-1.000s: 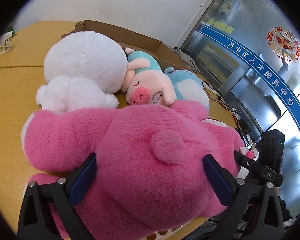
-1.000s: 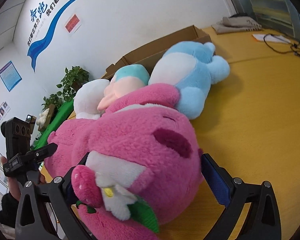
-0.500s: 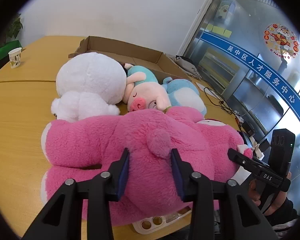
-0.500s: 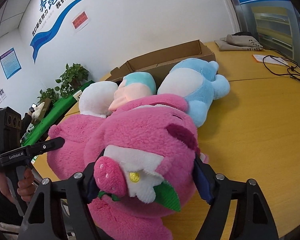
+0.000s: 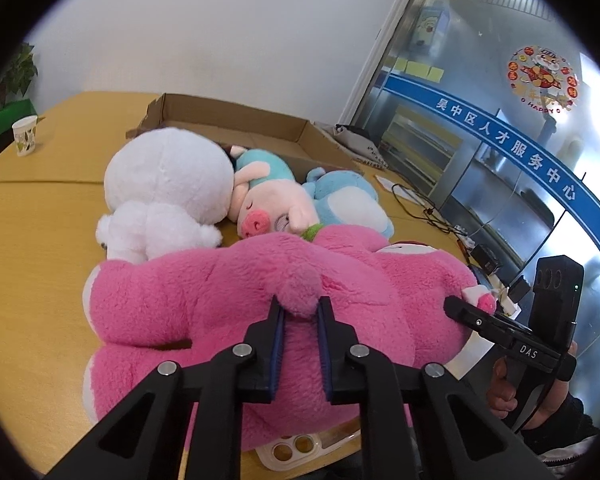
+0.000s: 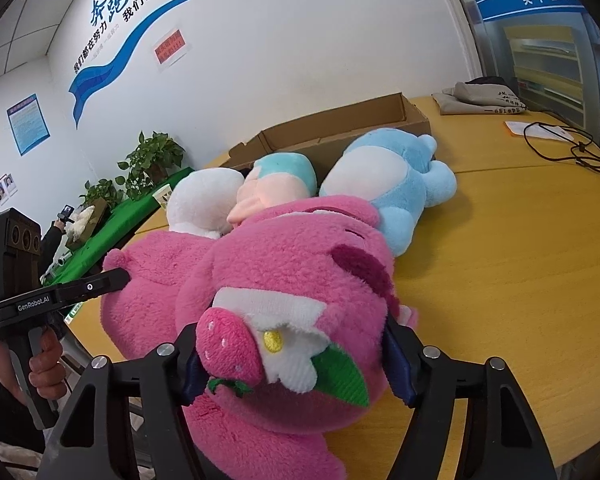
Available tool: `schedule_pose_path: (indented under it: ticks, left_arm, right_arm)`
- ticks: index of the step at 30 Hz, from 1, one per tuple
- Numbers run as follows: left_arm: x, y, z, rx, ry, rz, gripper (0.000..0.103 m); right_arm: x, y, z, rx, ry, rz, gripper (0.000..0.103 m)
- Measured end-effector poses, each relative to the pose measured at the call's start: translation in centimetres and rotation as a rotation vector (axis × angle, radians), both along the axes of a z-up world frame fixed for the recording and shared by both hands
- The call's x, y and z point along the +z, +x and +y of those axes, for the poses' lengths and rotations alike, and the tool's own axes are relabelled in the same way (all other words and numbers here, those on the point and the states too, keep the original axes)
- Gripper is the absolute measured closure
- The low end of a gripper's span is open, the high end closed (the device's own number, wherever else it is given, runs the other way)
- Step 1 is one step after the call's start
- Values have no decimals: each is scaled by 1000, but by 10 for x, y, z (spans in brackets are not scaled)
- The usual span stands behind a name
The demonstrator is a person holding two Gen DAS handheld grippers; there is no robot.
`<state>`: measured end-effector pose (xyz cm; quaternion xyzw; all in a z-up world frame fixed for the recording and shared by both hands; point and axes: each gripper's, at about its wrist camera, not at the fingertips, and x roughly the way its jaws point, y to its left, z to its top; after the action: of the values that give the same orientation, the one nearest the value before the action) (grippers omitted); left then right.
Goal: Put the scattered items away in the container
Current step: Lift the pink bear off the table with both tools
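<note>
The big pink plush bear [image 5: 228,304] lies on its side across the near edge of the yellow tabletop [image 6: 520,272], and both tools have hold of it. The left tool [image 5: 299,312] has its blue-padded fingers [image 5: 277,344] drawn close together, pinching the bear's small round tail [image 5: 300,286] between them. The right tool [image 6: 292,354] is spread wider — its fingers press into either side of the bear's head, just behind the strawberry and white flower [image 6: 284,344] sewn at the ear. Behind the bear, touching it, three more toys lie in a row: a white plush [image 5: 168,188], a pink pig in a teal hood [image 5: 272,204] and a light blue plush [image 6: 396,184]. The open cardboard box [image 5: 228,120] sits right behind them, low-walled, the toys crowded against its near side. A paper cup [image 5: 25,135] stands well apart on the far left of the tabletop, and a black cable [image 6: 568,148] trails near a folded grey cloth [image 6: 480,96] on the other side.
</note>
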<state>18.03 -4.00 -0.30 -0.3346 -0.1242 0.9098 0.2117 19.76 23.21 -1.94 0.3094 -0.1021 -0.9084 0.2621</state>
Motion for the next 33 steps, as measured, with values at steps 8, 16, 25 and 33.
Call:
schedule_pose_path:
  ticks: [8, 16, 25, 33]
  left_arm:
    - [14, -3, -1, -13, 38, 34, 91]
    - [36, 0, -4, -7, 62, 97, 93]
    - [94, -27, -8, -14, 17, 207, 97]
    - [144, -79, -16, -37, 28, 293, 97]
  right_arm:
    - [28, 4, 2, -4, -4, 85, 32]
    - [41, 7, 1, -11, -4, 115, 33]
    - [78, -25, -17, 39, -7, 150, 33]
    - [137, -79, -31, 46, -16, 274, 33]
